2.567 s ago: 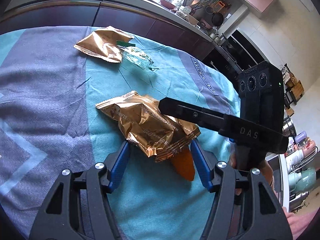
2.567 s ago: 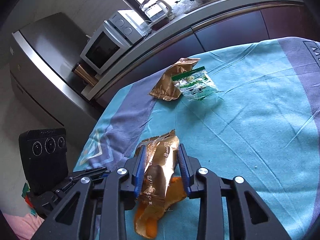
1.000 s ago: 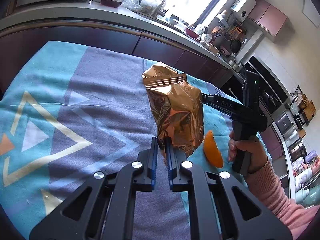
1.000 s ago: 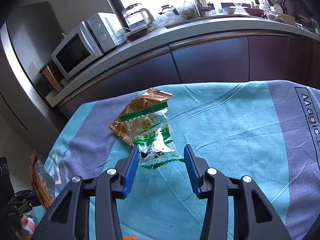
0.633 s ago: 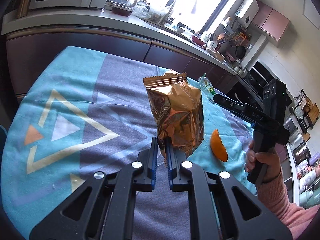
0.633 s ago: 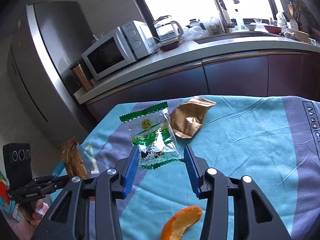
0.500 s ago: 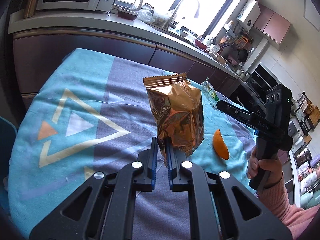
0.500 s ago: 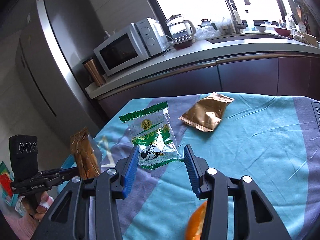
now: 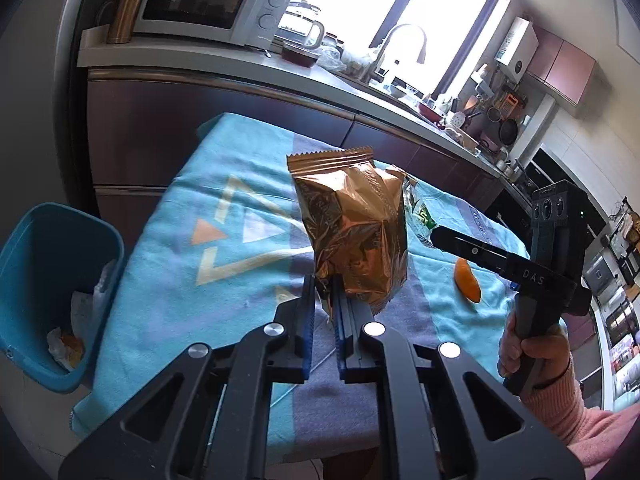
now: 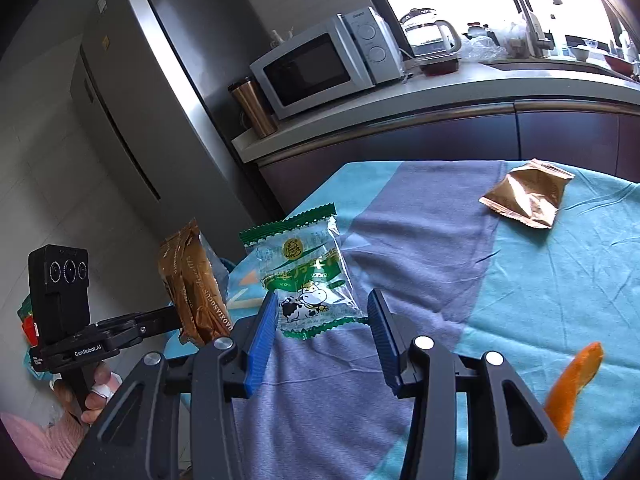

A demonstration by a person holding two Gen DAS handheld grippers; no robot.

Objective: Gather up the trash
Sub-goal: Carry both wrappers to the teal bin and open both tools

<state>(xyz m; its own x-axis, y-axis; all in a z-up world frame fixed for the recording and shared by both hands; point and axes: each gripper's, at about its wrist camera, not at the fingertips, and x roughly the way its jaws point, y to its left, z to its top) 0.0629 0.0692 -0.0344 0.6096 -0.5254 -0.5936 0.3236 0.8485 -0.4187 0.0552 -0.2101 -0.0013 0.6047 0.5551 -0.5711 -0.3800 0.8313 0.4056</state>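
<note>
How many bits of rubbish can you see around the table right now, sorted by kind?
Crinkled gold foil snack bags: 2, one held, one lying on the cloth
Clear green-printed candy wrapper with a cow: 1
Orange peel pieces: 1
Total: 4, leaving out whatever already lies in the blue plastic bin.
</note>
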